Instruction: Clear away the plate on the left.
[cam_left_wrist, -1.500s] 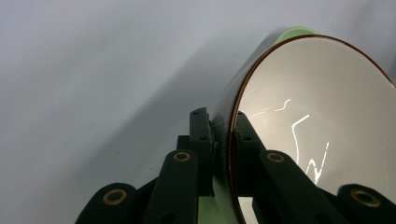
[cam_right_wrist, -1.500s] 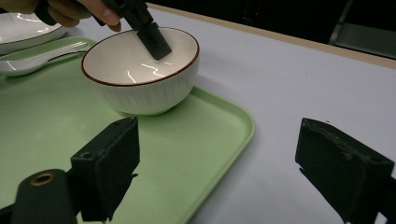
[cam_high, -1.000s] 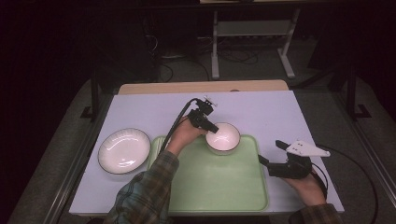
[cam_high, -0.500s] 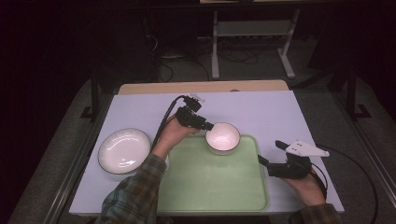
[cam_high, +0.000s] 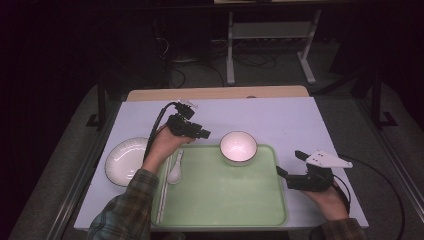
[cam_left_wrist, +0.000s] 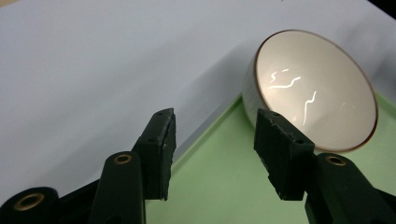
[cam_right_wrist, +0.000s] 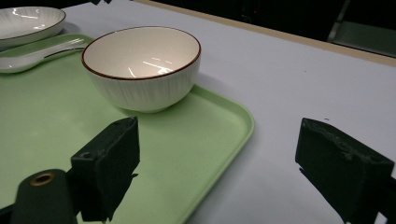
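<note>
On green tray (cam_high: 225, 200), bowl (cam_high: 238, 147) just beyond open left tool (cam_high: 200, 134)

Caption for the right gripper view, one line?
Open right gripper straddles the green tray edge, facing the empty bowl.

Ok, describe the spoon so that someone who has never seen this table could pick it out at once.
Start from the green tray in the middle of the white table. Go to the tray's left edge, next to the flat white plate that lies off the tray. There lies the spoon, white, small and short-handled, beside a pair of long thin chopsticks; the deep bowl stands at the tray's far edge.
</note>
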